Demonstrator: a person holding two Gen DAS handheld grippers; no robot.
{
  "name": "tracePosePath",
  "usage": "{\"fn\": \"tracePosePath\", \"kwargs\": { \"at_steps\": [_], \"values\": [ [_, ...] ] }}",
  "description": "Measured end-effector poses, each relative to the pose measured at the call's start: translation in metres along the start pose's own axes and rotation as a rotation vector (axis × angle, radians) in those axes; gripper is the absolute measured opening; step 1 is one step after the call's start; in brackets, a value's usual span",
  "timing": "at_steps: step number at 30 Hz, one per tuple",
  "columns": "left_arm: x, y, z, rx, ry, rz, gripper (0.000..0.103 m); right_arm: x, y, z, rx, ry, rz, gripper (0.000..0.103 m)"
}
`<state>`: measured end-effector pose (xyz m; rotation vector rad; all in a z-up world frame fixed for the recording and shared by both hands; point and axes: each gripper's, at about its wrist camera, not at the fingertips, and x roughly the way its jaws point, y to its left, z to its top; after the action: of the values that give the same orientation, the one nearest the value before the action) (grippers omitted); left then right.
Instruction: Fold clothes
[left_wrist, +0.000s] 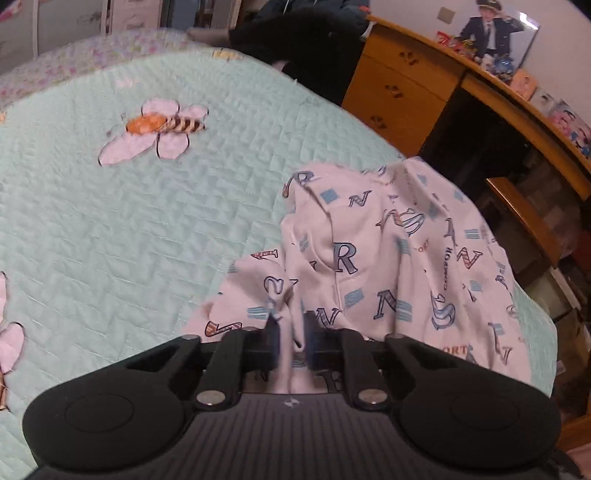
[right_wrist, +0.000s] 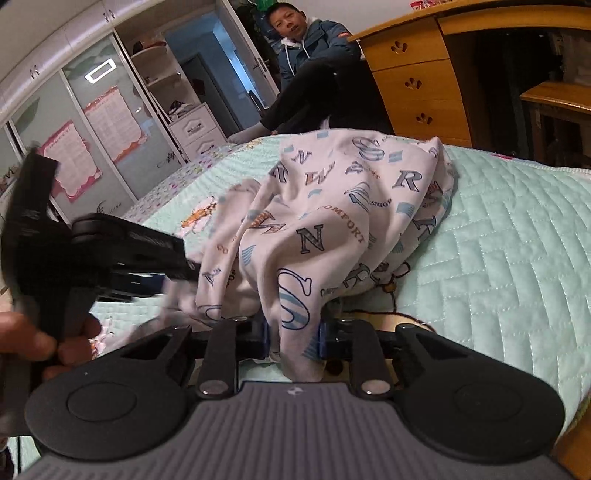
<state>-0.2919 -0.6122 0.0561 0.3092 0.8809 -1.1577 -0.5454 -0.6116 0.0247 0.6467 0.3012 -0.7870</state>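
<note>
A white garment printed with blue letters lies bunched on the pale green quilt. My left gripper is shut on a fold of its near edge. In the right wrist view the same garment is humped up and draped towards me, and my right gripper is shut on another hanging fold. The left gripper appears there too, at the left, held by a hand and clamped on the cloth's left edge.
The quilt covers a bed with appliqué flowers. A wooden desk with drawers stands close beyond the bed's right side. A person sits past the far end. Wardrobes line the back left.
</note>
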Motion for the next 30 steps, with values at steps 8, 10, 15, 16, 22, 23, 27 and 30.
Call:
{"fn": "tracePosePath", "kwargs": {
  "at_steps": [8, 10, 15, 16, 22, 23, 27, 30],
  "values": [
    [-0.083, 0.003, -0.024, -0.005, -0.18, -0.021, 0.007, -0.04, 0.031, 0.005, -0.079, -0.097, -0.006, 0.021],
    [-0.111, 0.011, -0.03, -0.02, -0.228, -0.025, 0.007, -0.057, 0.044, 0.009, -0.111, -0.13, 0.021, 0.021],
    [-0.189, 0.041, -0.057, -0.098, -0.318, -0.012, 0.006, -0.106, 0.086, 0.016, -0.215, -0.204, 0.14, 0.02],
    [-0.204, 0.048, -0.064, -0.107, -0.335, -0.004, 0.006, -0.114, 0.094, 0.017, -0.223, -0.207, 0.172, 0.02],
    [-0.28, 0.09, -0.107, -0.155, -0.38, 0.074, 0.006, -0.148, 0.143, 0.018, -0.25, -0.177, 0.35, 0.02],
    [-0.289, 0.098, -0.113, -0.172, -0.38, 0.084, 0.005, -0.152, 0.154, 0.016, -0.267, -0.171, 0.373, 0.02],
    [-0.323, 0.131, -0.141, -0.242, -0.394, 0.131, 0.005, -0.16, 0.2, 0.007, -0.324, -0.134, 0.459, 0.02],
    [-0.35, 0.155, -0.154, -0.262, -0.434, 0.195, 0.002, -0.16, 0.234, 0.003, -0.345, -0.095, 0.52, 0.02]
  ]
}}
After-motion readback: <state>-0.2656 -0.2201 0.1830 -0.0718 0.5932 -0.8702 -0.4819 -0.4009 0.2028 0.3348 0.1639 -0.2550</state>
